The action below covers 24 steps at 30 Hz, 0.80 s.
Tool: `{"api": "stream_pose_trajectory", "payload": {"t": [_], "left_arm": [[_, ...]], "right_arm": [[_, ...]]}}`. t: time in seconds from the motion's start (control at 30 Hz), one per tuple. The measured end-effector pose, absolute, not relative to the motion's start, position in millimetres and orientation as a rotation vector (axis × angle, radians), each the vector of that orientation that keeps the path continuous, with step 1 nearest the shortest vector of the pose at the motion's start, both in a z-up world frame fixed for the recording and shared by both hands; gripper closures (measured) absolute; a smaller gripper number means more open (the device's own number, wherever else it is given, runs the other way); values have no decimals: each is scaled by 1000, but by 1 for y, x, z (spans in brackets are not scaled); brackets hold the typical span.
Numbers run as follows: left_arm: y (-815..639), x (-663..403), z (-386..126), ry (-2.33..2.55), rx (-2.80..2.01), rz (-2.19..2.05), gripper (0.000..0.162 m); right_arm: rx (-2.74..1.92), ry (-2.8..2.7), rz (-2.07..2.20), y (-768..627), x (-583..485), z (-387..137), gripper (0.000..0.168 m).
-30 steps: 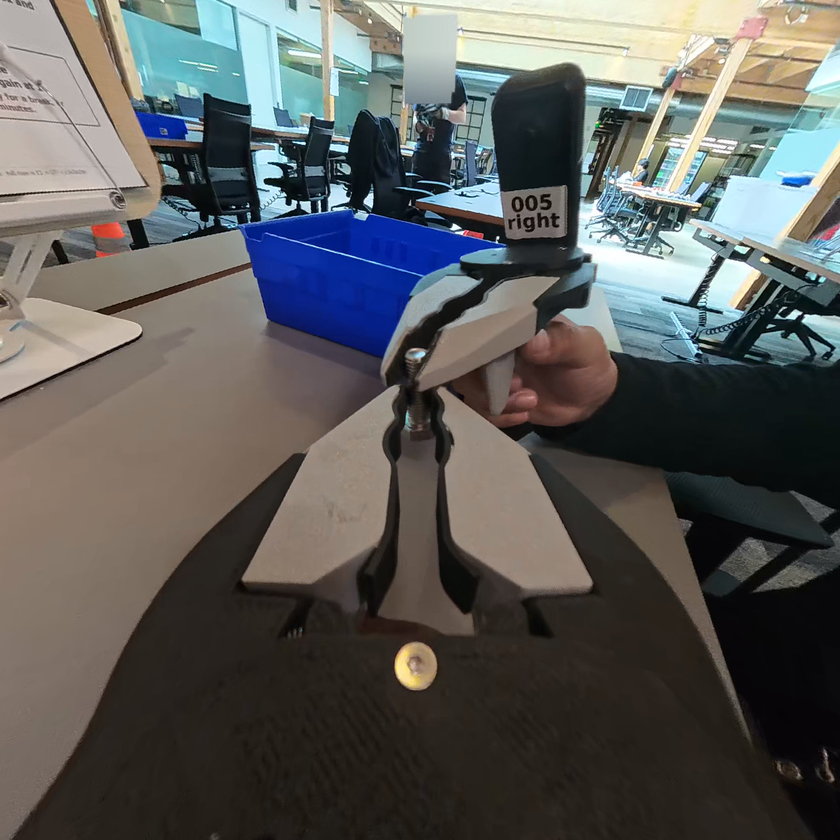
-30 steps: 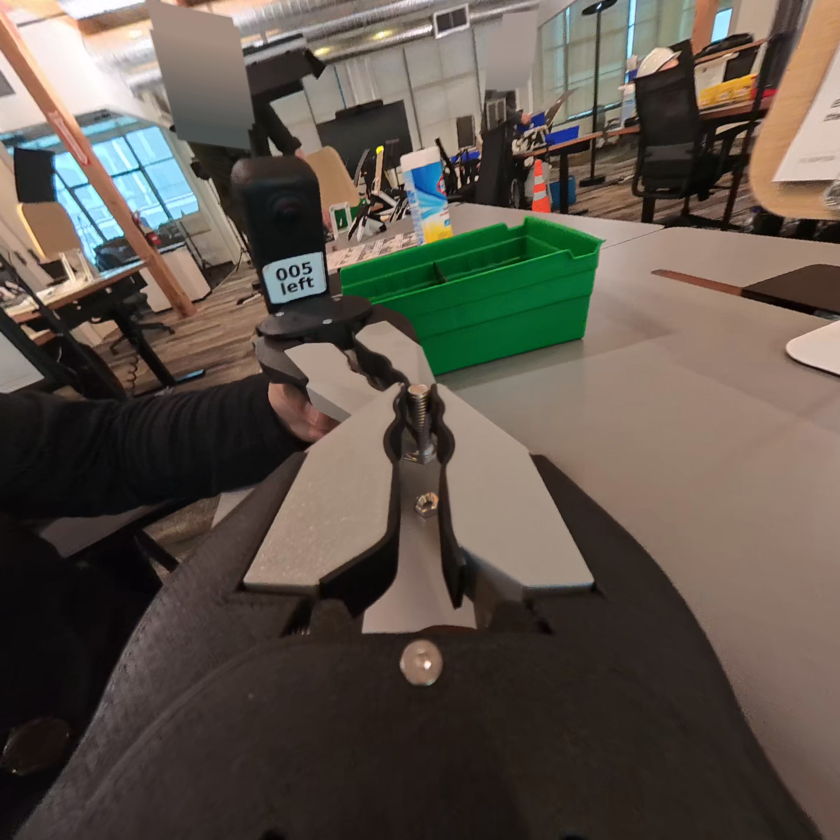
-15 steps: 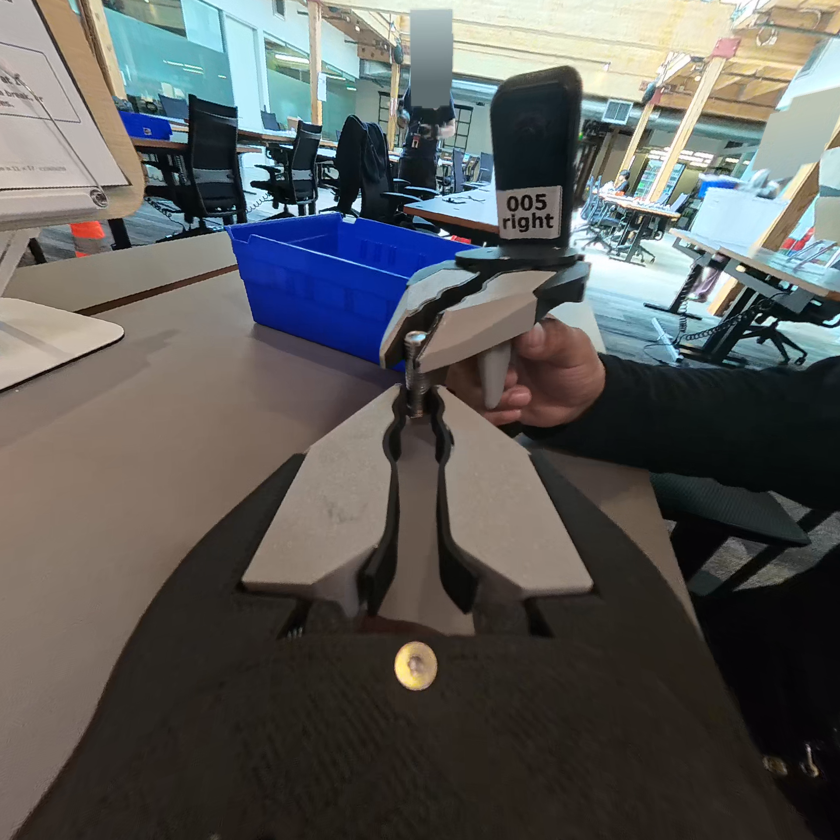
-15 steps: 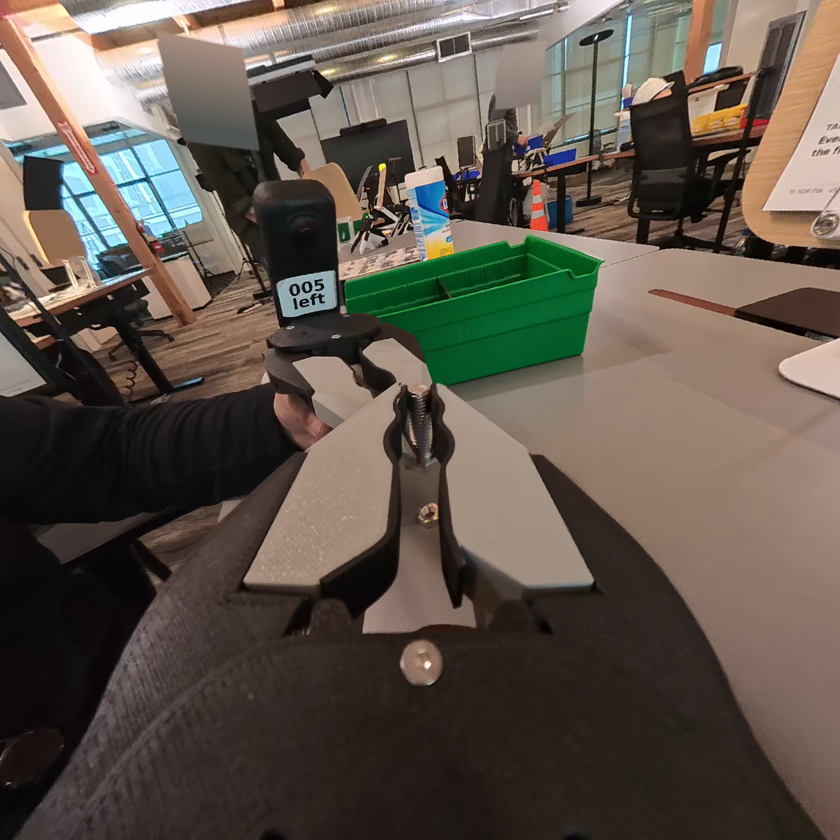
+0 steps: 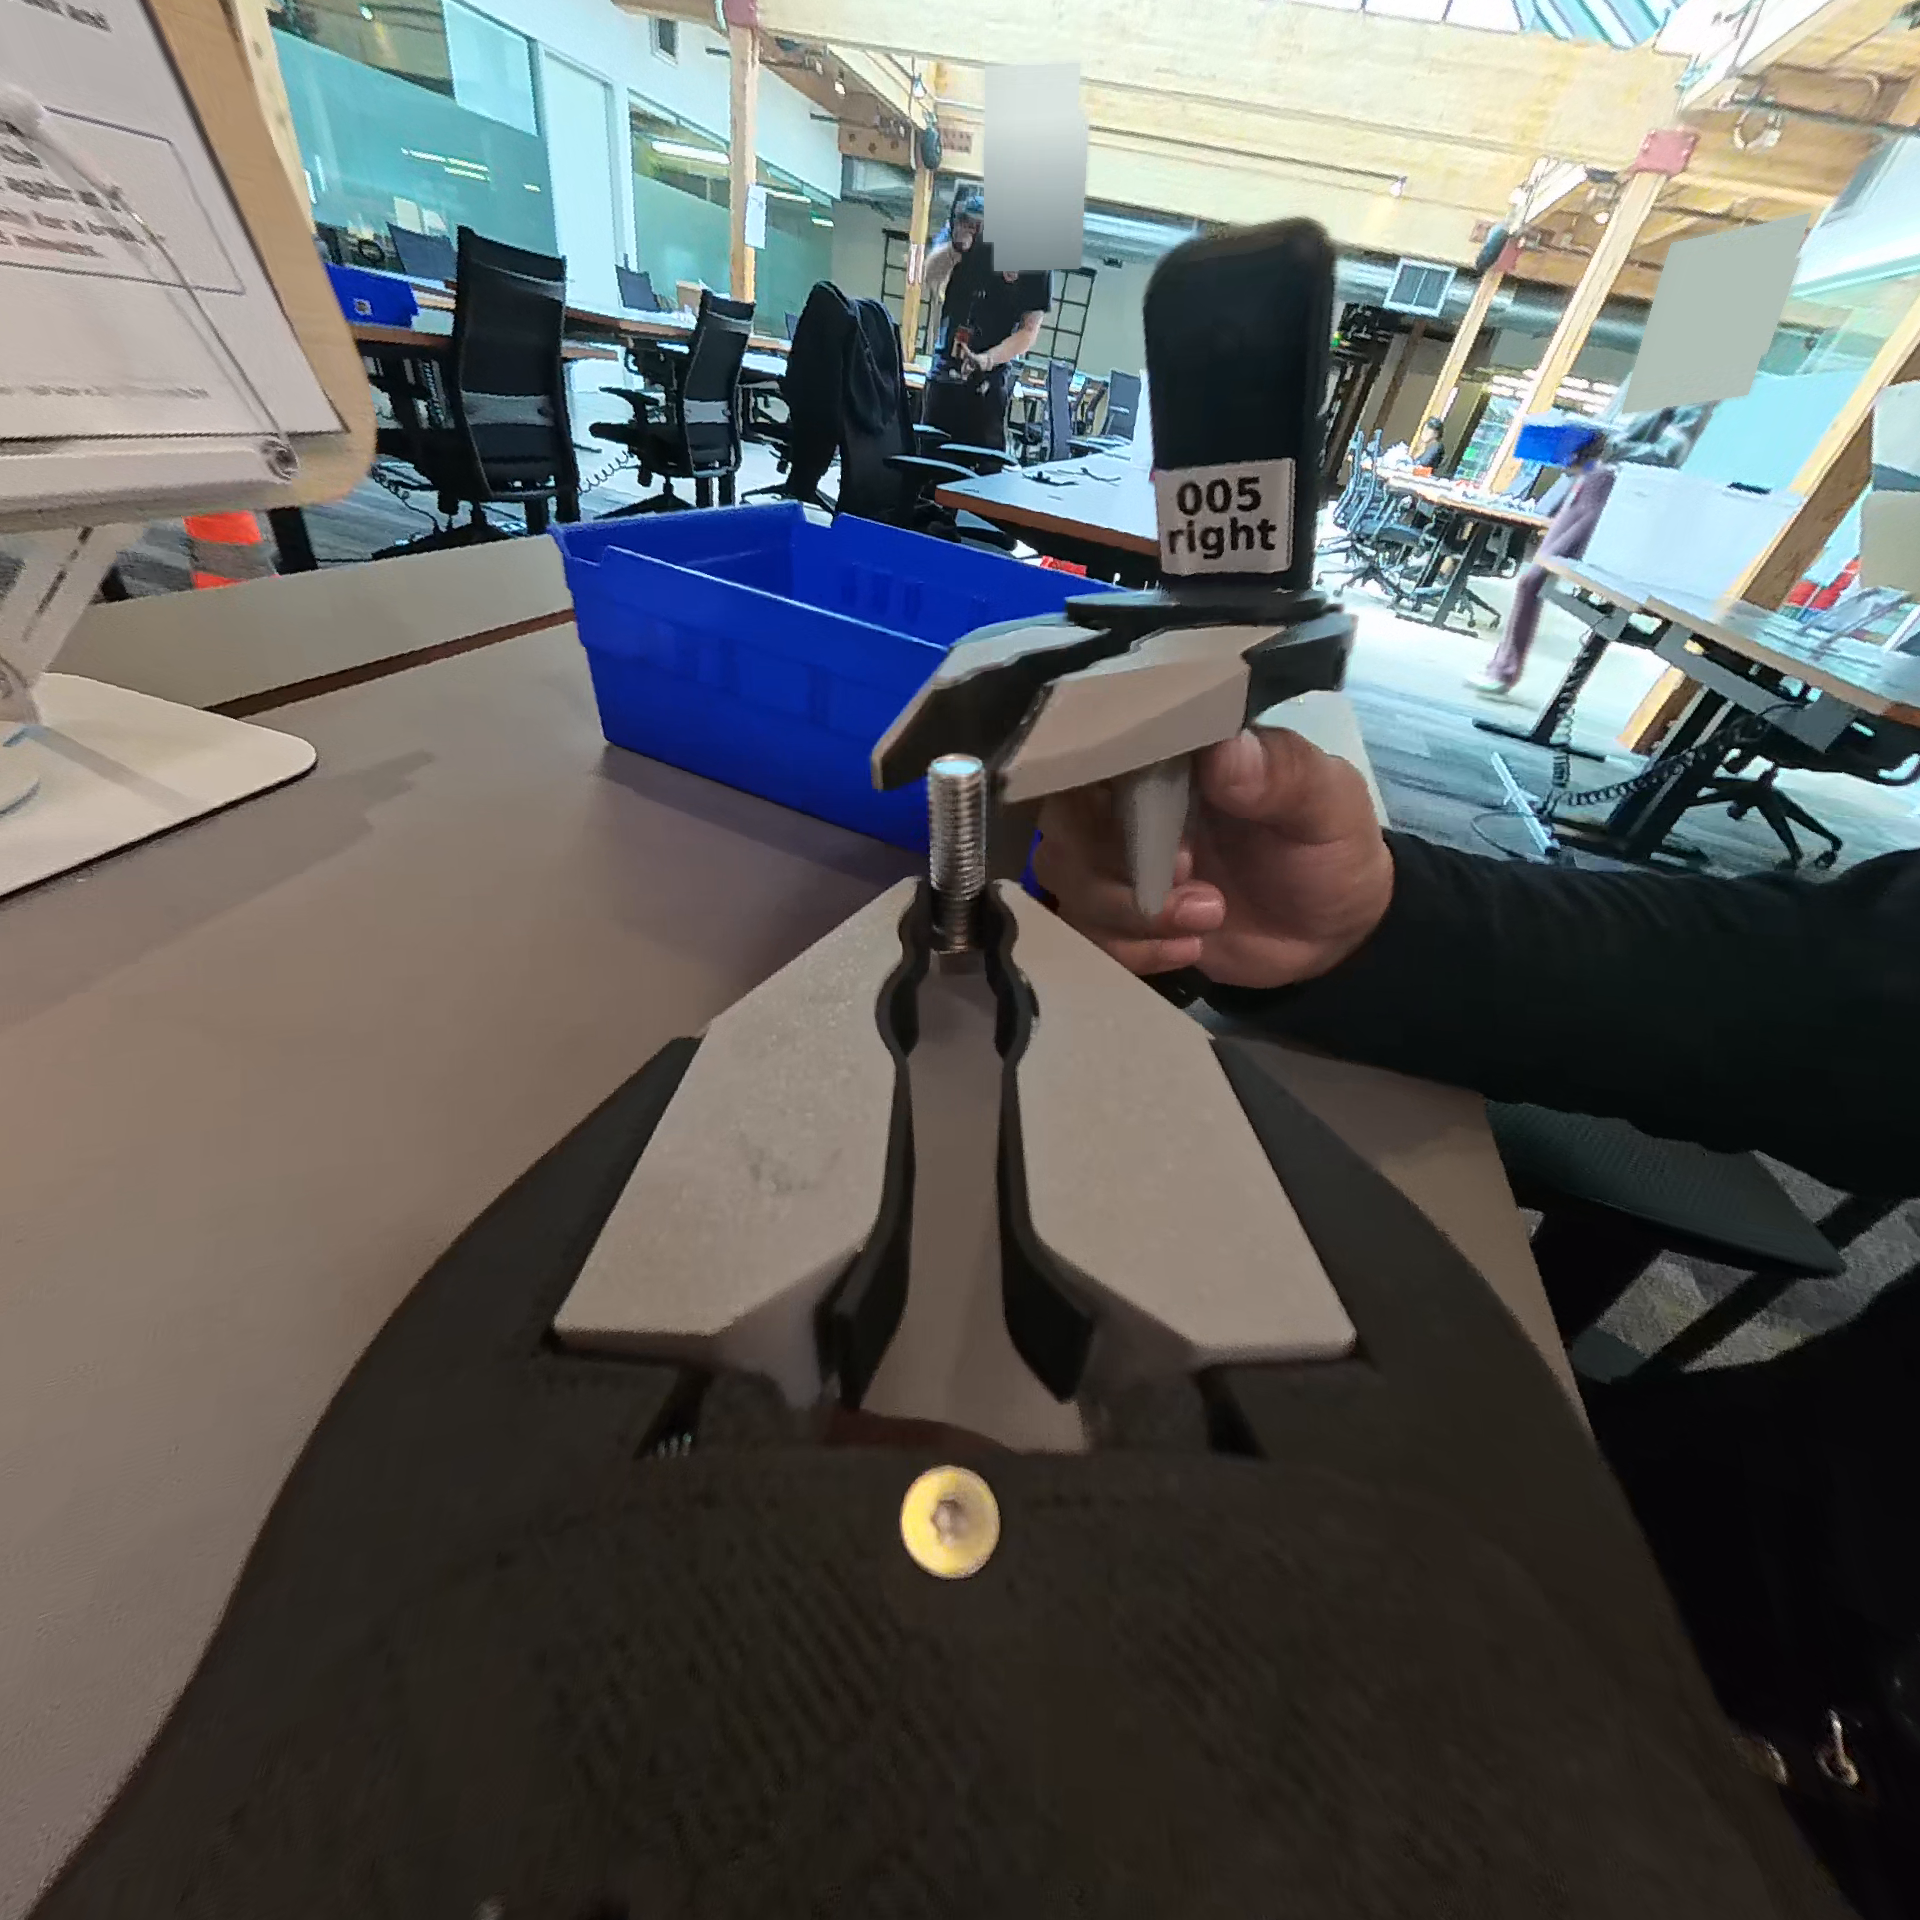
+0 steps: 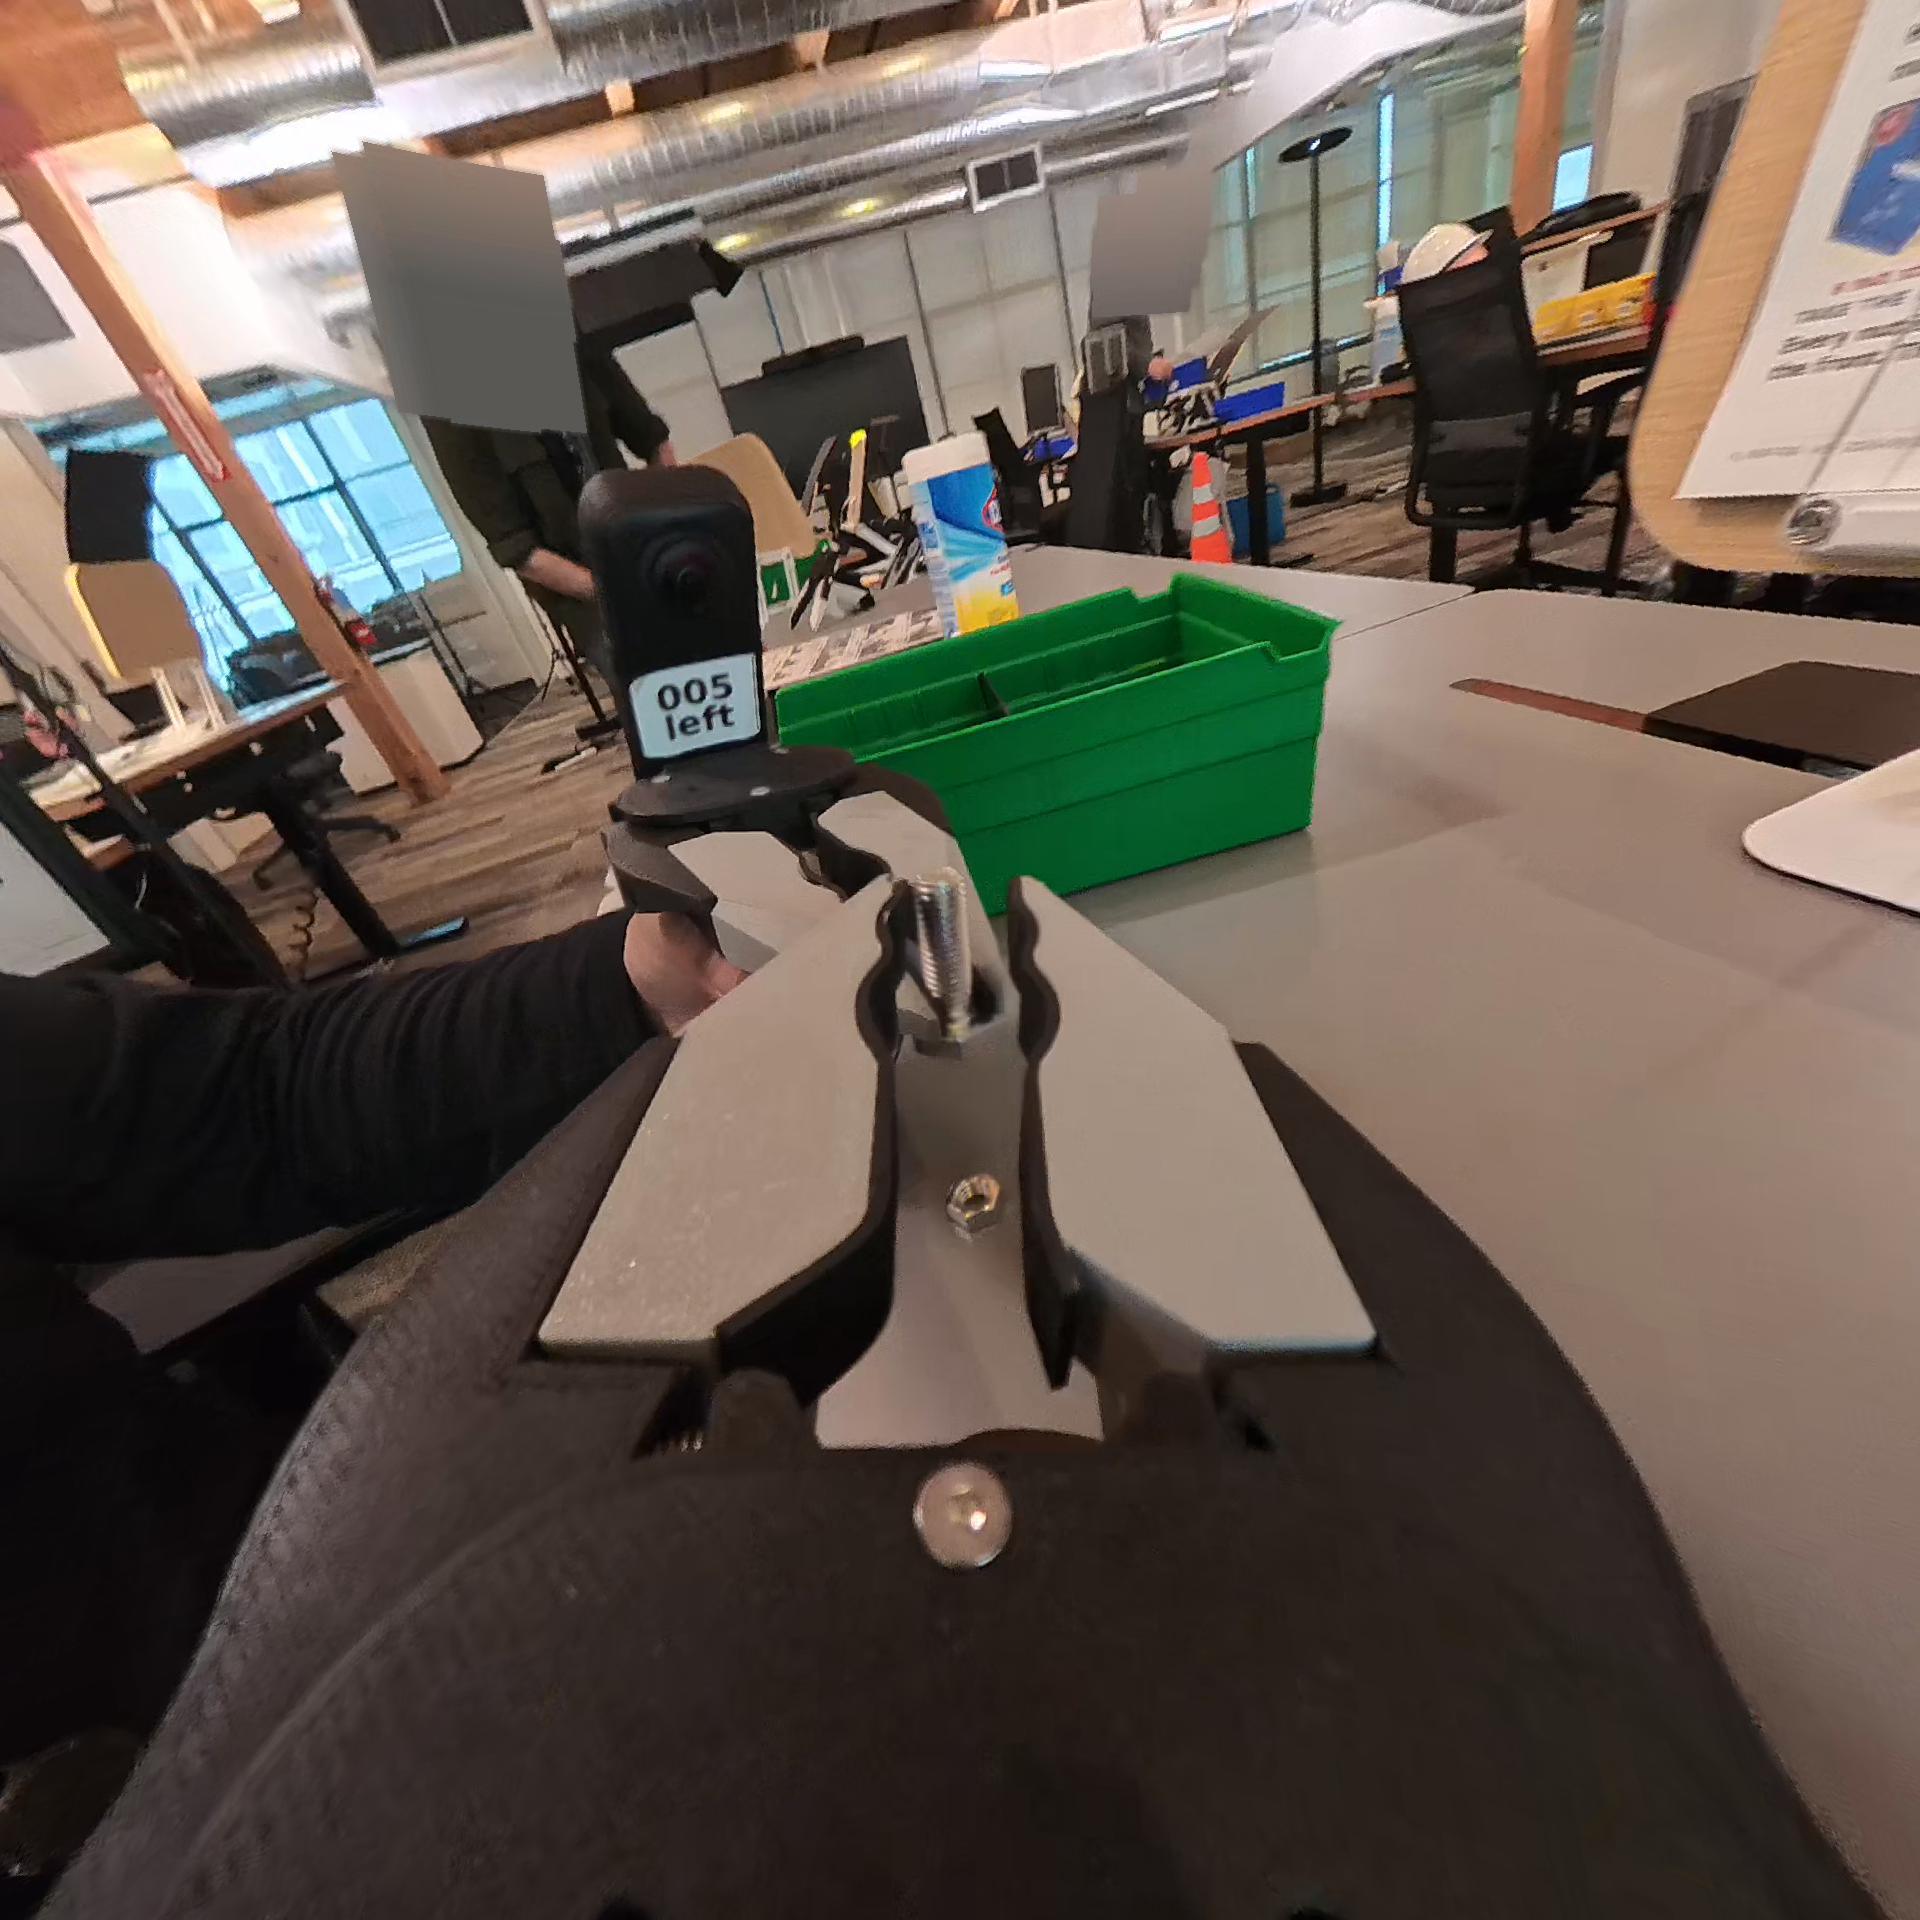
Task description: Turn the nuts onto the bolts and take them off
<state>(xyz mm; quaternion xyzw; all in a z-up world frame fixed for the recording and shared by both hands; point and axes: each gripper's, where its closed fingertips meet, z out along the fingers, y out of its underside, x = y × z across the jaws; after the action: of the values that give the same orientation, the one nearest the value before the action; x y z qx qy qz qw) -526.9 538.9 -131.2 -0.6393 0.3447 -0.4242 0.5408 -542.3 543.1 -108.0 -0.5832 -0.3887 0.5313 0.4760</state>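
Observation:
A threaded steel bolt (image 5: 956,821) stands upright over the grey table (image 5: 364,987). My left gripper (image 5: 956,920) is shut on the bolt's lower end. My right gripper (image 6: 956,914) is open, its fingertips on either side of the bolt (image 6: 935,956) with a gap on the right side. It also shows in the left wrist view (image 5: 948,774), behind the bolt's top. A loose hex nut (image 6: 971,1205) lies on the table between the right gripper's fingers, apart from the bolt.
A blue bin (image 5: 769,644) stands behind the bolt in the left wrist view. A green divided bin (image 6: 1091,748) and a wipes canister (image 6: 961,540) stand beyond it in the right wrist view. A white stand base (image 6: 1849,831) sits at the far side. From the left gripper's tips to the loose hex nut (image 6: 971,1205) is close to 12 cm.
My right gripper was shut on the bolt and has opened. My left gripper keeps its hold on the bolt's lower end. The nut has stayed on the table.

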Motion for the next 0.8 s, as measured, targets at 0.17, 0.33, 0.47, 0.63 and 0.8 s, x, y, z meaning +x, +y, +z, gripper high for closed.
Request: {"api": "stream_pose_trajectory", "payload": {"t": [0.17, 0.33, 0.47, 0.63, 0.8], "left_arm": [[551, -547, -117, 706, -1477, -1015, 155], [557, -560, -111, 668, -1461, -978, 156], [558, -562, -109, 650, -1457, -985, 156], [556, -559, -113, 678, -1465, -993, 155], [552, -555, -116, 717, -1469, -1023, 156]], "right_arm": [[-1505, -897, 1317, 554, -537, -116, 146], [-1751, -1191, 1229, 533, -562, -179, 138], [-1794, -1434, 995, 520, -574, -219, 136], [-1684, -1588, 915, 512, -584, -223, 136], [-1487, -1802, 911, 509, -583, -226, 144]]}}
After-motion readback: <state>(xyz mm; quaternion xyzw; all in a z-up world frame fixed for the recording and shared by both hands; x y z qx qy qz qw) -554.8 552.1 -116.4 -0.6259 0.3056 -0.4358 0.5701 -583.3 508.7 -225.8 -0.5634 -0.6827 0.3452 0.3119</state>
